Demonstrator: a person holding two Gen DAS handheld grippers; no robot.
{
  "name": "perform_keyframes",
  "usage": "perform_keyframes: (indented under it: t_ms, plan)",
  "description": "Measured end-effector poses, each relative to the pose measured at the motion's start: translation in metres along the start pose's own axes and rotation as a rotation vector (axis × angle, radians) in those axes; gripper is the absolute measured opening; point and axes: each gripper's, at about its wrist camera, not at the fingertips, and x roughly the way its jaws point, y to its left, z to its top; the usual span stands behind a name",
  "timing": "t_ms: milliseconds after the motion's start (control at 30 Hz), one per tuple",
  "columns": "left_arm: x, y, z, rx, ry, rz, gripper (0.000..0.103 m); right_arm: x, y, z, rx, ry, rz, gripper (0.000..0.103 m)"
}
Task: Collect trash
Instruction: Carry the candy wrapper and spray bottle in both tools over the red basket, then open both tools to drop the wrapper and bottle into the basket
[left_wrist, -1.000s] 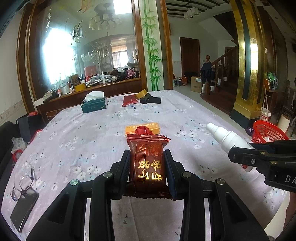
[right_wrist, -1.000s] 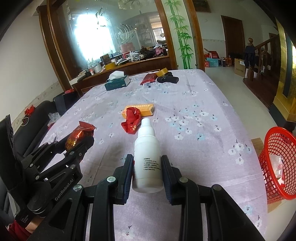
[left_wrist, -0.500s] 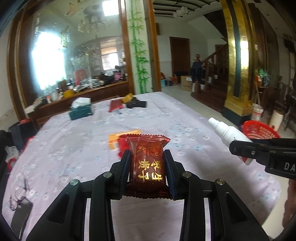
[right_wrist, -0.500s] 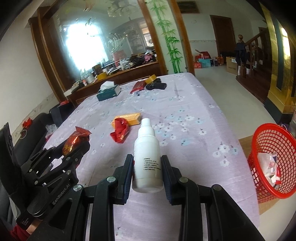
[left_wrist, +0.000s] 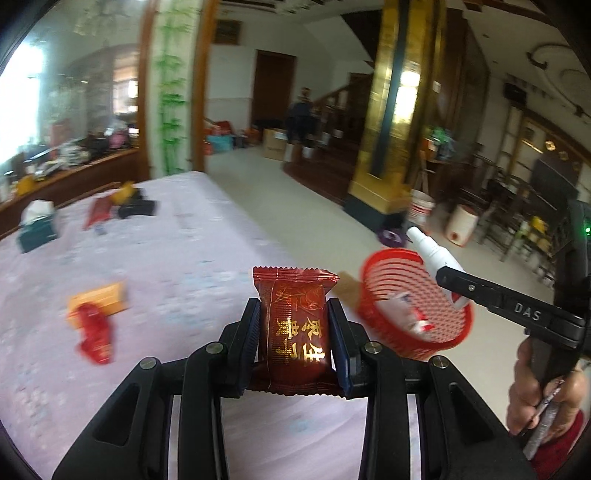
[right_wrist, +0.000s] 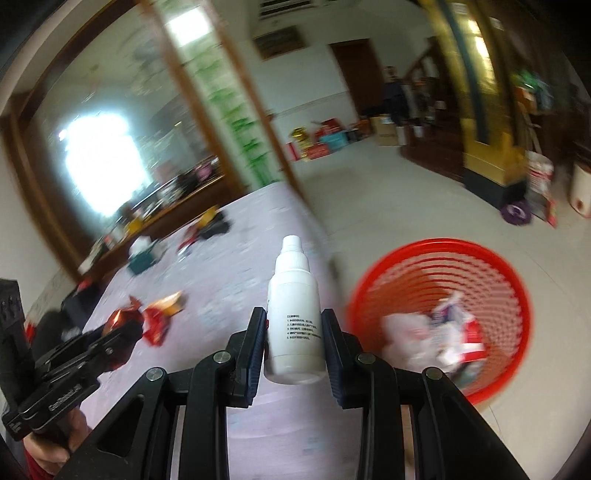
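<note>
Jaws of the left gripper (left_wrist: 293, 345) clamp a dark red snack packet (left_wrist: 293, 328) upright above the tablecloth (left_wrist: 166, 266). The right gripper (right_wrist: 293, 343) pinches a white bottle (right_wrist: 293, 314), nozzle forward. Just beyond the table's edge a red mesh basket (right_wrist: 491, 277) on the floor holds crumpled wrappers (right_wrist: 439, 334).

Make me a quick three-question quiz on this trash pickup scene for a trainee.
1. True or false: the left gripper holds a red snack packet.
2. What does the right gripper hold? A) tissue box B) white bottle C) glasses
3. Fill in: trash already lies in the red ____ on the floor beside the table.

Key: 1 true; 2 B; 3 basket.
</note>
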Motion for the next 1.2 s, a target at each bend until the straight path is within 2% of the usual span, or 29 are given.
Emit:
perform_keyframes:
  t_ms: [167,467,500,567,600,633,667,800,933,1200]
  plan:
    - [0.042,-0.043,0.015,0.022,0.058,-0.114,0.034,-0.011,-0.045,0.014,0.065,-0.032,-0.052,0.032]
    - [0.109,-0.103,0.022,0.053,0.126,-0.213,0.035,-0.002,-0.099,0.029,0.141,-0.036,-0.104,0.033]
    - [0.115,-0.108,0.022,0.052,0.130,-0.214,0.037,0.000,-0.105,0.030,0.155,-0.031,-0.107,0.033]
    - [0.120,-0.111,0.021,0.041,0.142,-0.215,0.060,0.002,-0.112,0.032,0.166,-0.031,-0.108,0.034]
    - [0.119,-0.110,0.020,0.034,0.136,-0.212,0.061,0.003,-0.115,0.033,0.167,-0.034,-0.118,0.038]
    - [0.118,-0.109,0.020,0.035,0.131,-0.210,0.061,0.001,-0.117,0.033,0.172,-0.043,-0.126,0.048]
    - [0.114,-0.108,0.019,0.044,0.127,-0.206,0.061,-0.001,-0.118,0.033,0.174,-0.050,-0.126,0.052]
    - [0.092,-0.091,0.015,0.050,0.100,-0.160,0.061,-0.011,-0.115,0.033,0.172,-0.077,-0.115,0.052]
    - [0.075,-0.065,0.009,0.028,0.092,-0.109,0.062,-0.017,-0.098,0.029,0.150,-0.075,-0.068,0.052]
    - [0.032,-0.001,-0.016,-0.036,0.100,0.004,0.064,0.005,-0.033,0.008,0.062,0.023,0.037,0.053]
